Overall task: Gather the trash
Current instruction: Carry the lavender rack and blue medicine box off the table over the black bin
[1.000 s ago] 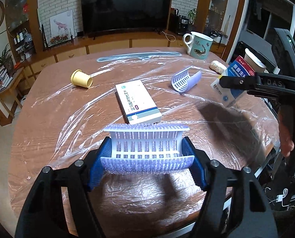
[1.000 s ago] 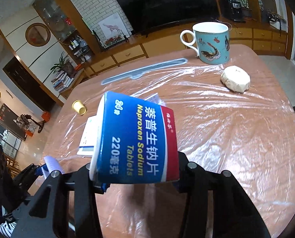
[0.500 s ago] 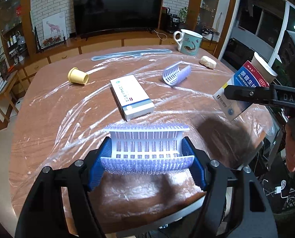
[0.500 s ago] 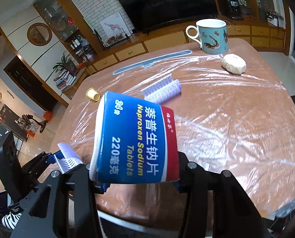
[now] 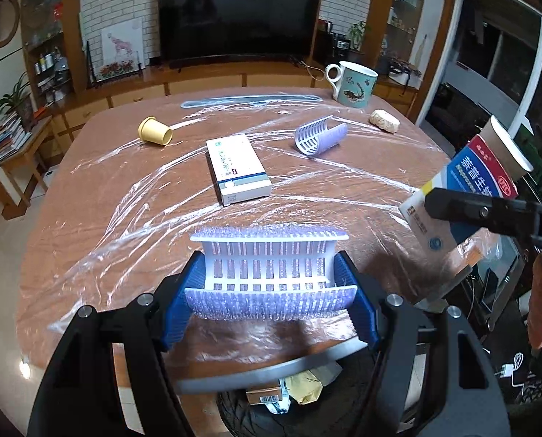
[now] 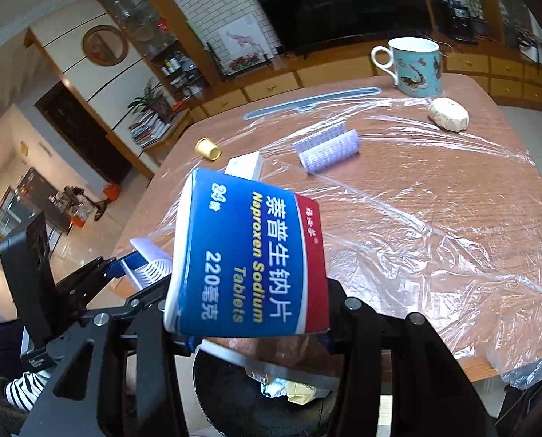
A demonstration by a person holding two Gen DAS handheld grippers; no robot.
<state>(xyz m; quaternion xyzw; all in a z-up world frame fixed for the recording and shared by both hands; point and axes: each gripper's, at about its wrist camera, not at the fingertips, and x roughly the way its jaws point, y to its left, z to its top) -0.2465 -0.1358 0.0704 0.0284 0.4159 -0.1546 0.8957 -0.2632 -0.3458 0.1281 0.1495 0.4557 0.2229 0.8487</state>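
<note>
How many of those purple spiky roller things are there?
2. One purple roller is clamped in the left gripper; the other roller lies on the table near the mug.

L/R wrist cams, near edge, angled down; both share table (image 5: 88, 189), mug (image 6: 418, 67)

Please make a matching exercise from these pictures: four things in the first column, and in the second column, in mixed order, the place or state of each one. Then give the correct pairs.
Things:
1. blue medicine box
2. yellow cup
3. fish mug
4. white medicine box

Places or states:
A. stands upright at the table's far edge
B. lies flat on the plastic film, mid-table
C. held between the right gripper's jaws
D. lies on its side on the table

Pairs: 1-C, 2-D, 3-A, 4-B
</note>
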